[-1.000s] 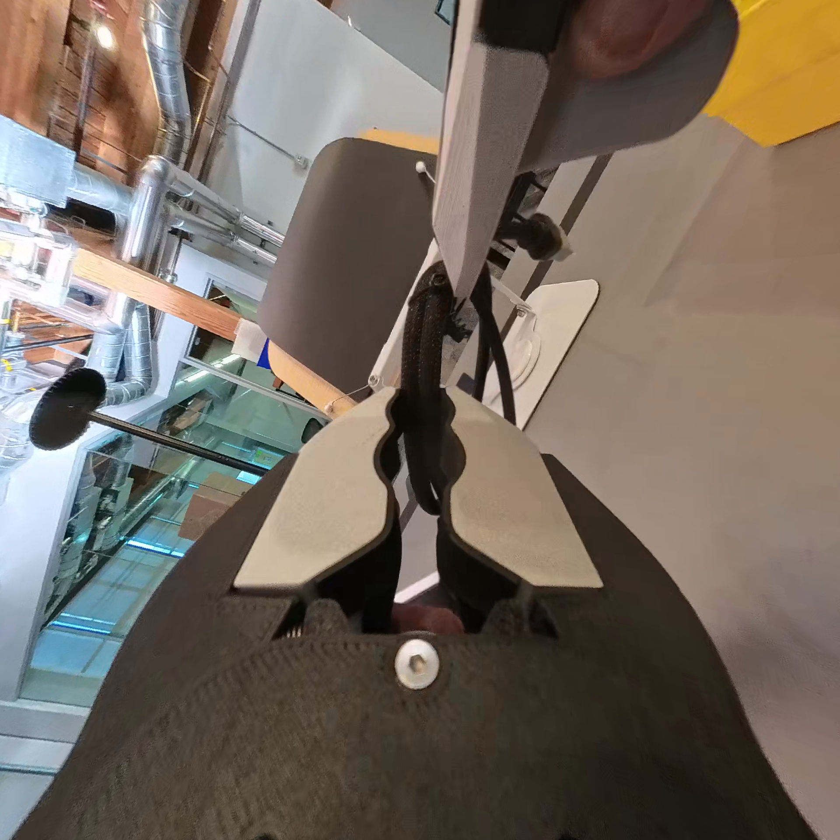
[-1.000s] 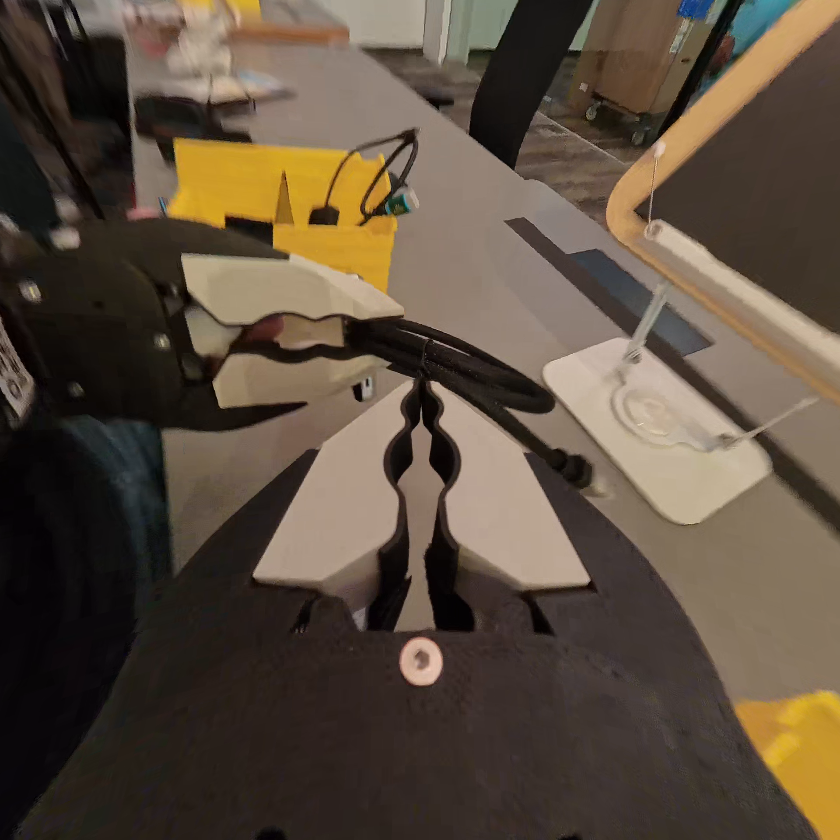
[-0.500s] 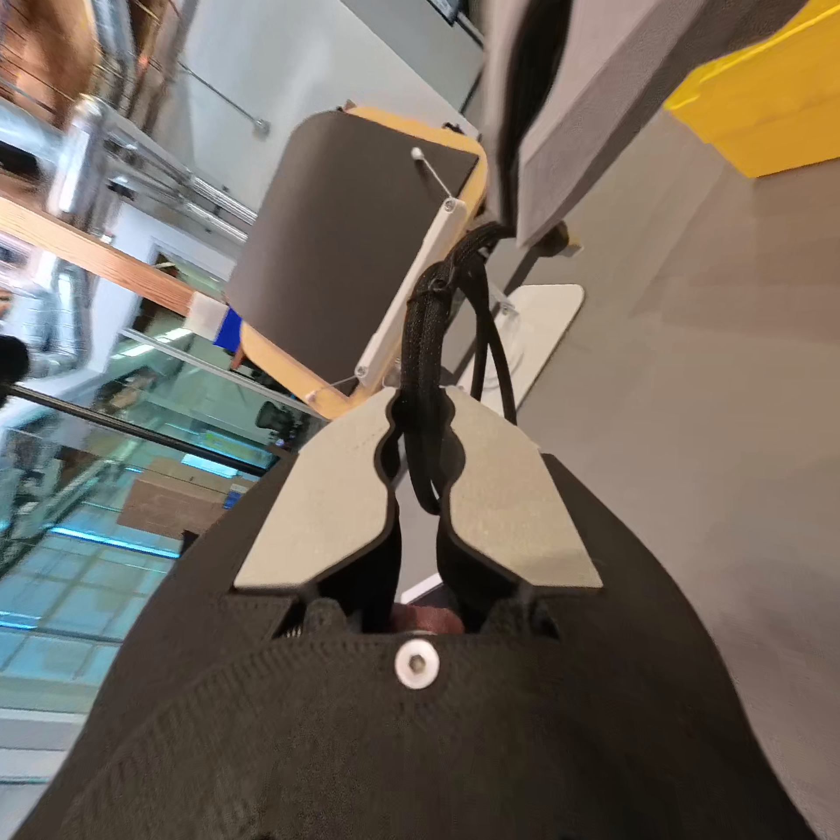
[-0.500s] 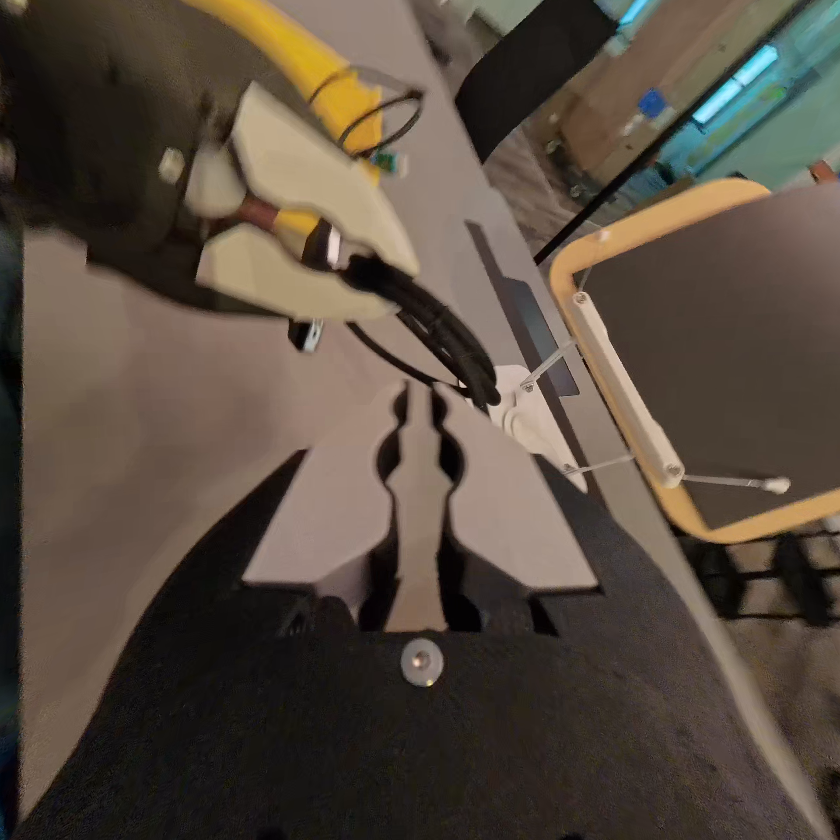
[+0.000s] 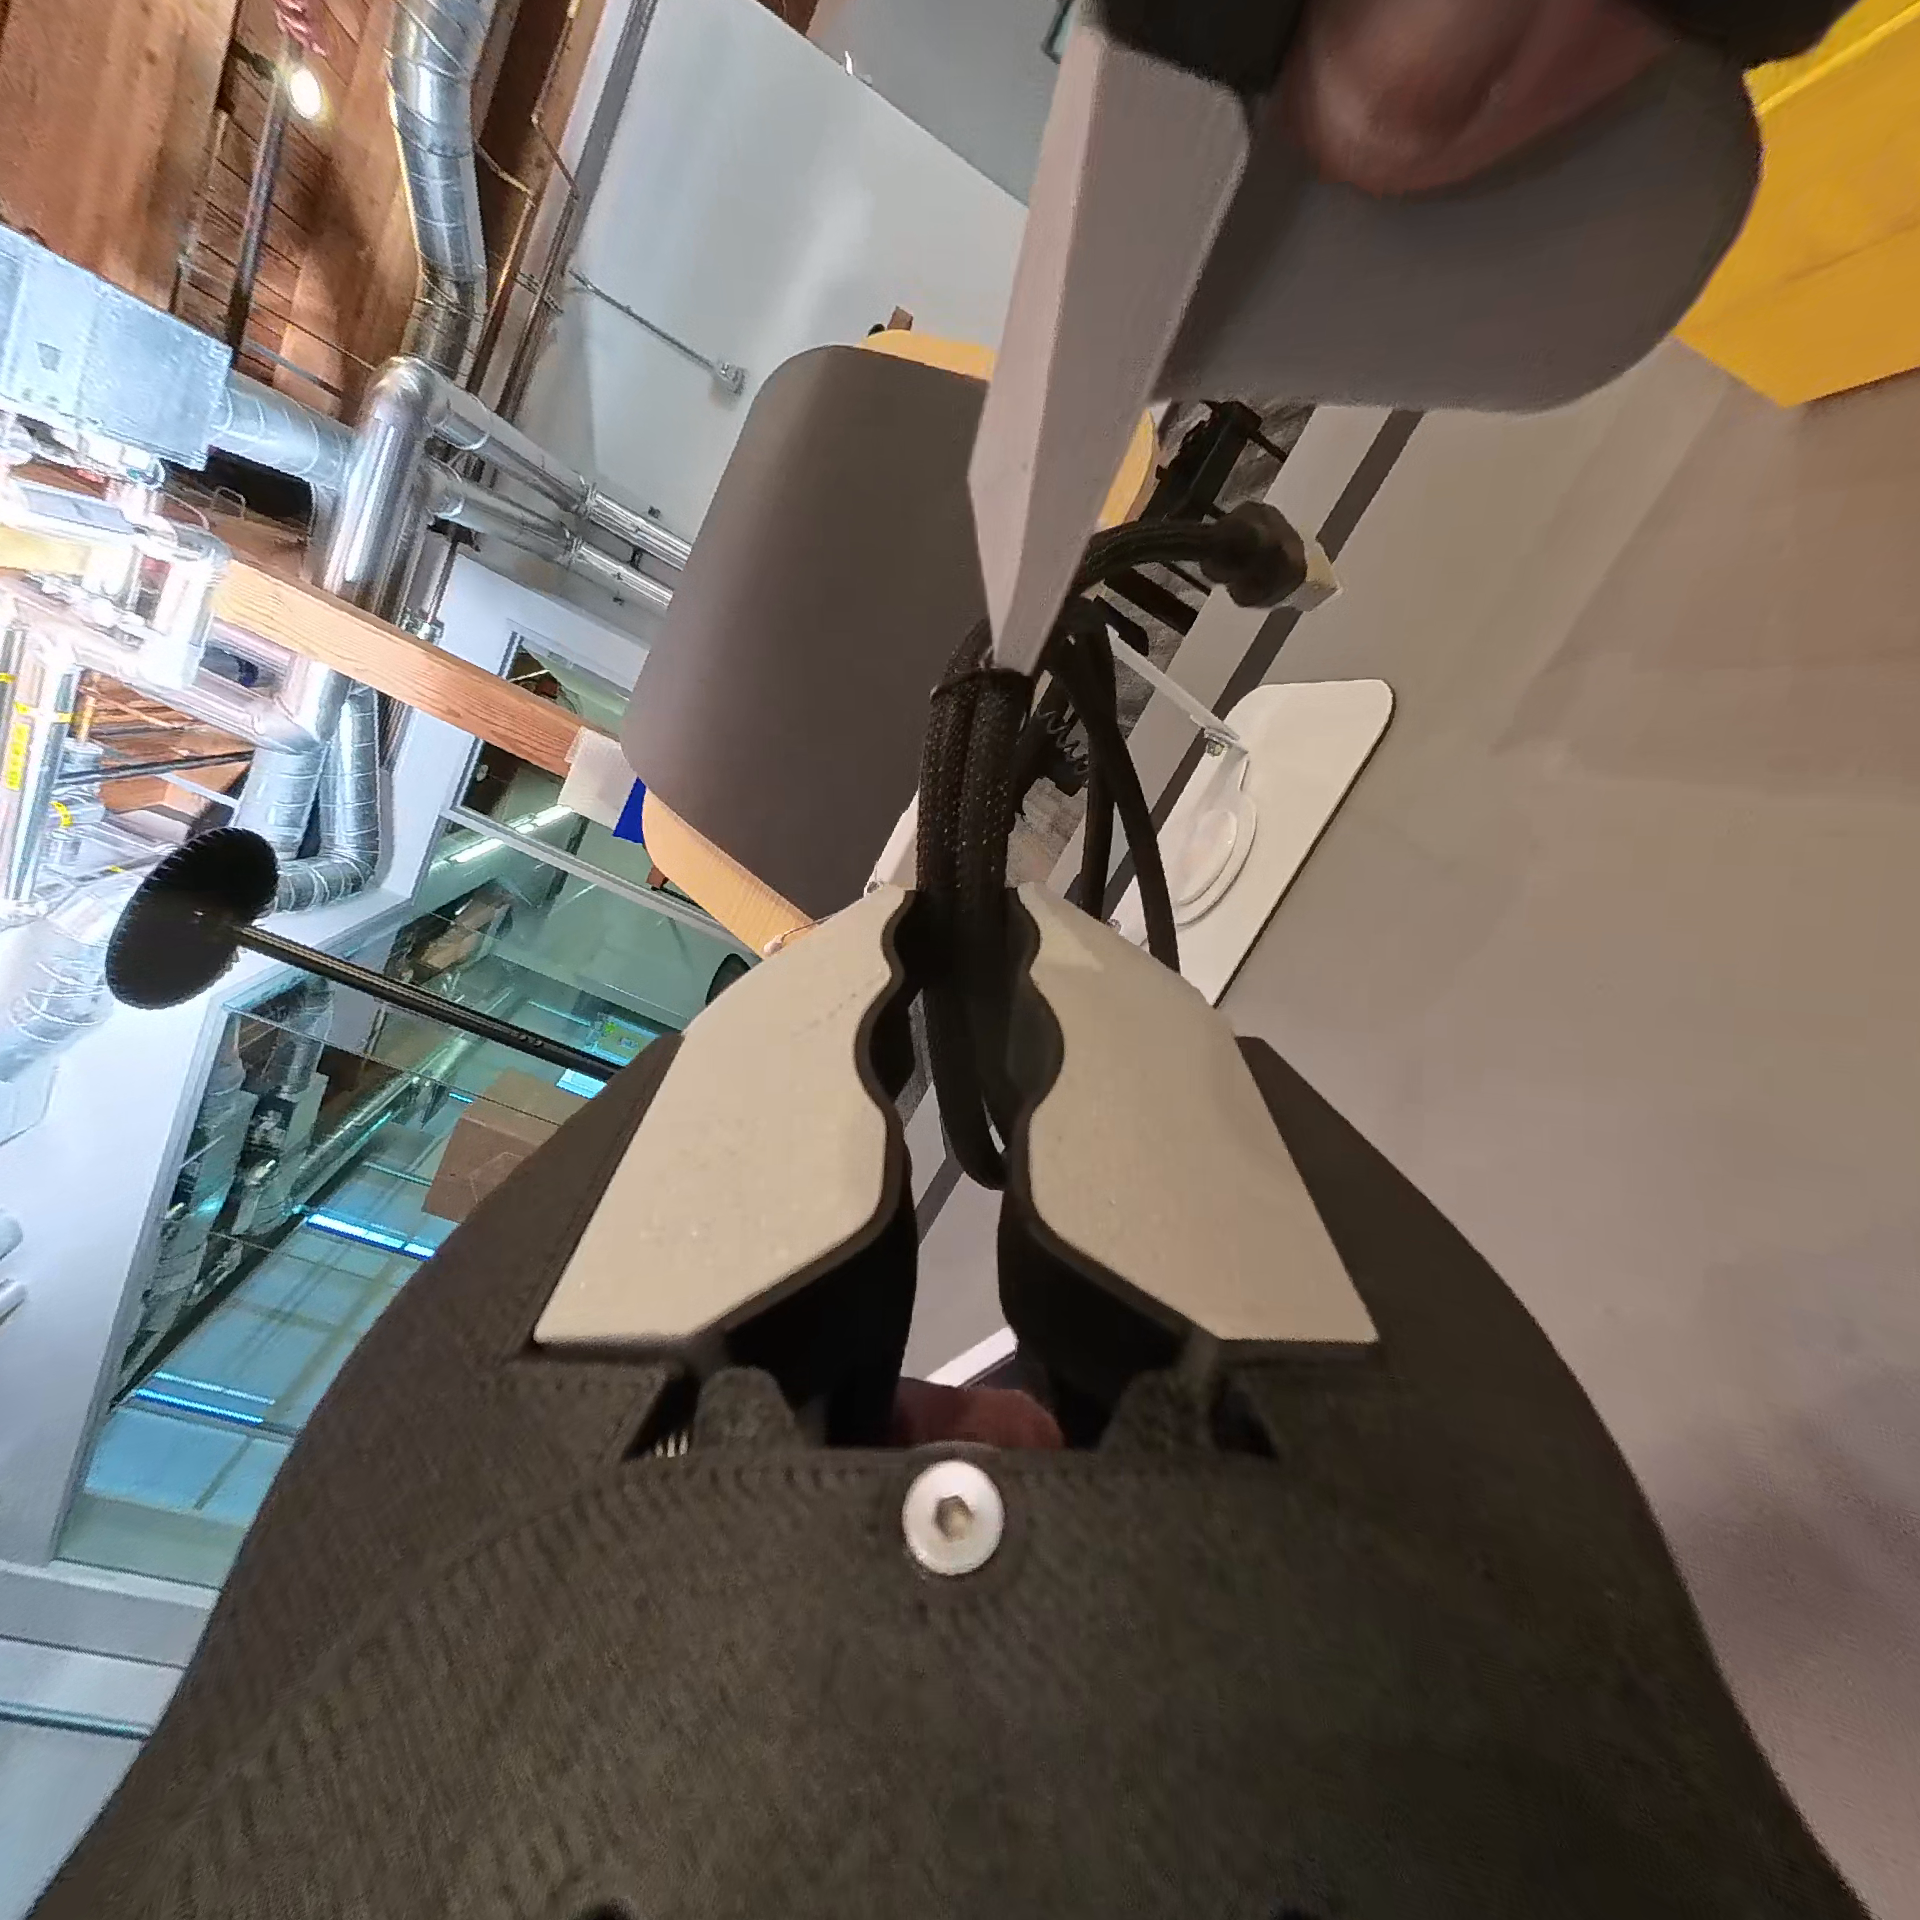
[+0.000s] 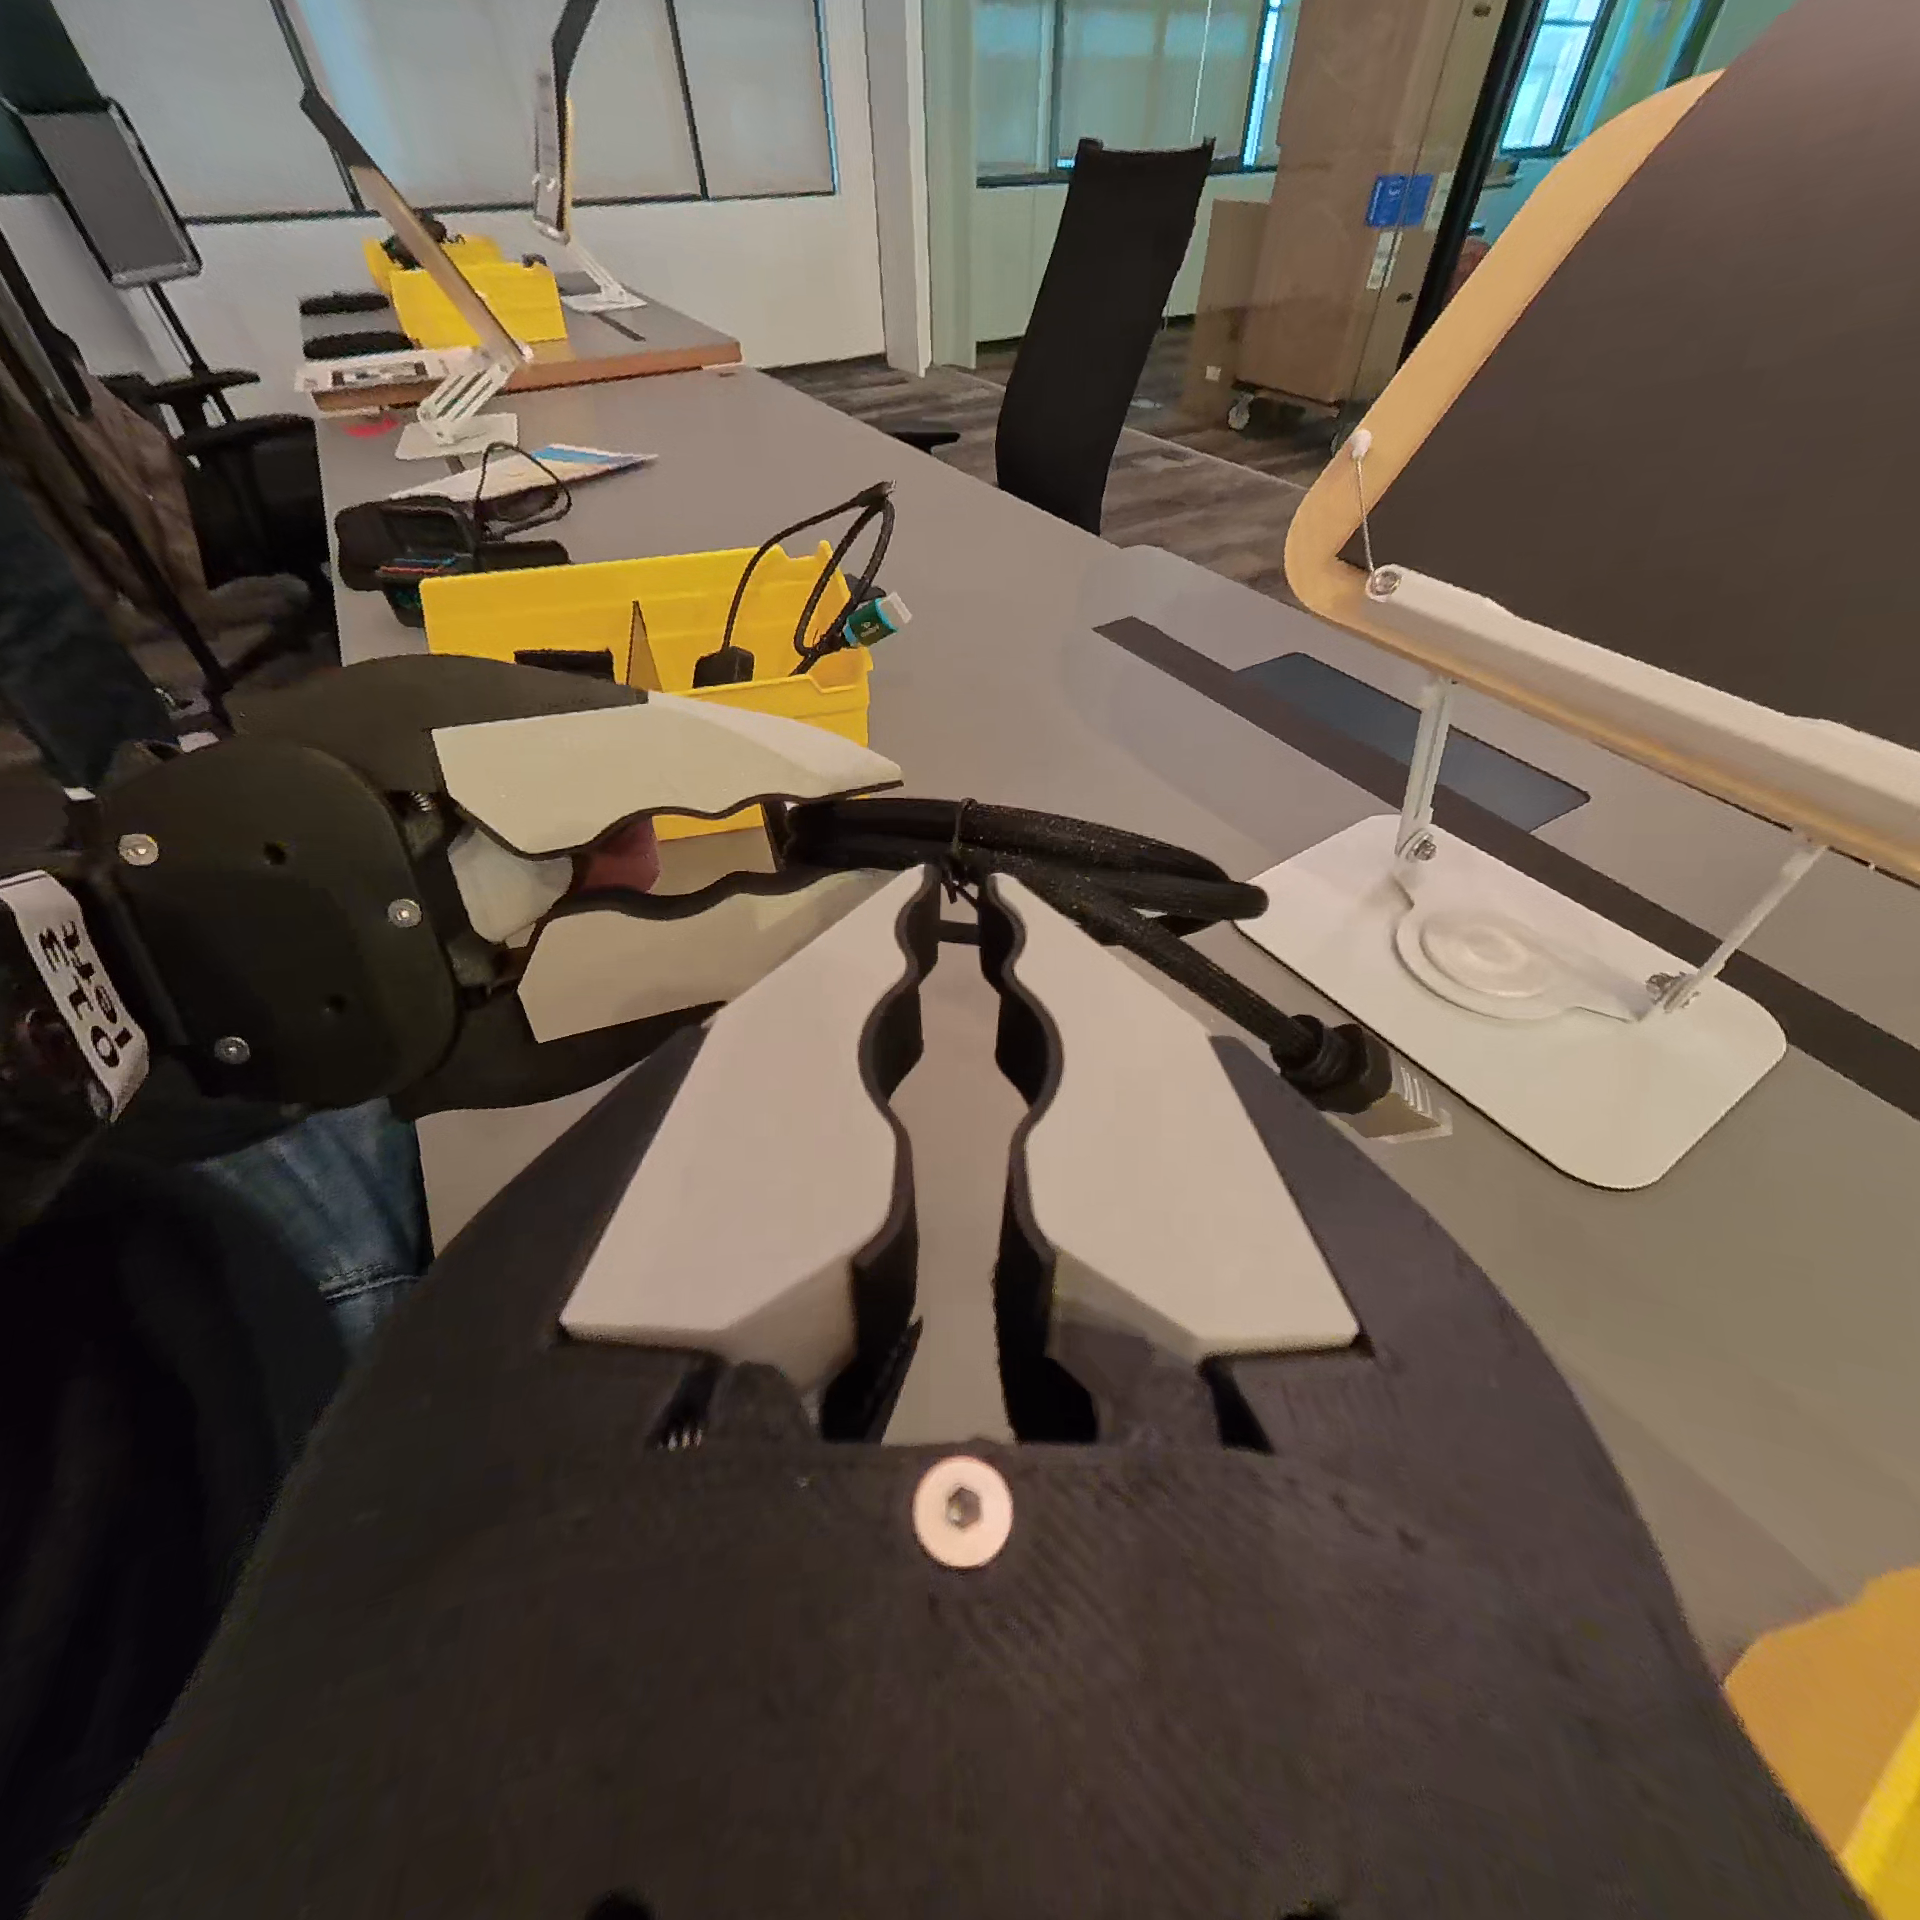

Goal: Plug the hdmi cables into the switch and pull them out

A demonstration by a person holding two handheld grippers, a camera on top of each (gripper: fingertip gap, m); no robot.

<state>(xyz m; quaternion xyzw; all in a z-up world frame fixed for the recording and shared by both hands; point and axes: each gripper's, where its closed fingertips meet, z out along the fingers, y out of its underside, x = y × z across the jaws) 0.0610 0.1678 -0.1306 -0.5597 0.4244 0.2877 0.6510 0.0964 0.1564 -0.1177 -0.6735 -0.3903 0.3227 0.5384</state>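
Observation:
A coiled bundle of black braided HDMI cable (image 5: 966,790) is bound by a thin black tie (image 5: 982,681). My left gripper (image 5: 961,914) is shut on the bundle and holds it above the grey table. One metal-tipped plug (image 5: 1273,566) sticks out past the loop. In the right wrist view the bundle (image 6: 1091,842) runs from the left gripper (image 6: 821,831) to the plug (image 6: 1371,1091). My right gripper (image 6: 956,883) is shut with its tips on the tie (image 6: 964,831). Its tips also show from above in the left wrist view (image 5: 1013,655). No switch shows in either view.
A white stand base (image 6: 1621,1081) carries a tilted dark panel with a tan rim (image 6: 1714,416) to the right of the plug. A yellow bin (image 6: 623,623) with other cables stands behind the left gripper. Another yellow bin corner (image 6: 1829,1714) is at lower right. A black chair (image 6: 1101,312) stands beyond the table (image 6: 1039,675). Tip to tip, the grippers are about 4 cm apart.
Half a second ago the right gripper was tilted and off the bundle; now it is level again with its tips on the tie. The left gripper has kept its hold on the bundle.

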